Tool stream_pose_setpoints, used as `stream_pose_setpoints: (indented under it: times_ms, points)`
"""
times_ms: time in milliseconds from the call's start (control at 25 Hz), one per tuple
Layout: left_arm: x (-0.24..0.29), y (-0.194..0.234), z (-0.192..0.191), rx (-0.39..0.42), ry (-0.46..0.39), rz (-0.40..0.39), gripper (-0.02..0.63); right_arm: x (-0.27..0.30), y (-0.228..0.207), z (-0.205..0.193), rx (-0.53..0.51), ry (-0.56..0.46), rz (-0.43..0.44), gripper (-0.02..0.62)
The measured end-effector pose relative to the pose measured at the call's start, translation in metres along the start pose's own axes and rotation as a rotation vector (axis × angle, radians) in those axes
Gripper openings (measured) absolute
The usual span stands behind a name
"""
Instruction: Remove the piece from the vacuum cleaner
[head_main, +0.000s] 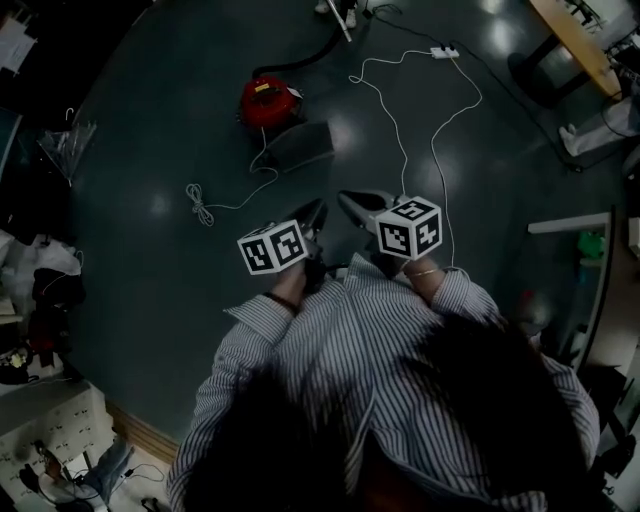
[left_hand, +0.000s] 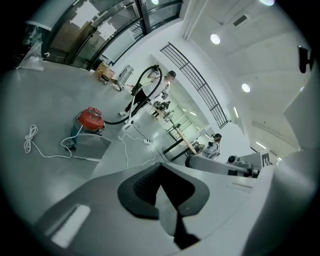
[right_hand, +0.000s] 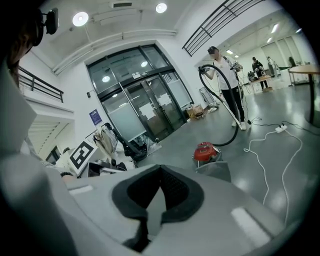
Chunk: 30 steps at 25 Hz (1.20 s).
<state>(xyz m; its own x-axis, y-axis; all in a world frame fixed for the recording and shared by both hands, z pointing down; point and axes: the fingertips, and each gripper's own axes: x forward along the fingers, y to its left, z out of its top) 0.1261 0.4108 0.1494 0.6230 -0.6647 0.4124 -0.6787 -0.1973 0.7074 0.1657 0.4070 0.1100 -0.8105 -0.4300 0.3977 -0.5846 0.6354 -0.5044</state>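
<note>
The red canister vacuum cleaner (head_main: 268, 100) sits on the dark floor ahead of me, also in the left gripper view (left_hand: 91, 119) and the right gripper view (right_hand: 206, 151). A grey flat piece (head_main: 300, 146) leans against its near side (left_hand: 93, 146) (right_hand: 216, 170). Its black hose (head_main: 322, 48) runs away to another person (right_hand: 226, 75), who holds the wand. My left gripper (head_main: 318, 208) and right gripper (head_main: 348, 199) hover side by side well short of the vacuum. Both are shut and empty, seen in their own views as the left gripper (left_hand: 161, 172) and the right gripper (right_hand: 160, 172).
A white cable (head_main: 400, 130) winds across the floor from a power strip (head_main: 445, 51) towards me. A coiled white cord (head_main: 200, 205) lies left of the grippers. A wooden table (head_main: 575, 40) stands far right, a desk edge (head_main: 570, 225) at right, clutter (head_main: 40, 290) at left.
</note>
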Motion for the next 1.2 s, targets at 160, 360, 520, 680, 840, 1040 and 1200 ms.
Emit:
stream_pose_setpoints:
  times_ms: [160,360,520,680,840,1040,1200]
  points:
    - [0.010,-0.004,-0.011,-0.027,0.012,-0.001,0.006,-0.004,-0.015,-0.007,0.020,0.024,-0.018,0.002]
    - [0.011,0.010,-0.008,-0.028,0.001,0.042,0.007,-0.001,-0.025,-0.012,0.036,0.043,-0.026,0.002]
    - [0.020,0.025,0.000,-0.040,0.015,0.049,0.006,0.016,-0.035,-0.006,0.038,0.054,-0.032,0.002]
    - [0.035,0.053,0.020,-0.070,0.020,0.057,0.006,0.043,-0.050,0.005,0.007,0.082,-0.051,0.002]
    - [0.054,0.084,0.055,-0.086,0.035,0.054,0.006,0.080,-0.073,0.026,0.023,0.083,-0.072,0.002]
    - [0.072,0.133,0.121,-0.107,0.038,0.063,0.006,0.137,-0.099,0.065,0.069,0.062,-0.098,0.002]
    - [0.088,0.168,0.170,-0.085,0.056,0.074,0.006,0.173,-0.120,0.090,0.074,0.081,-0.143,0.002]
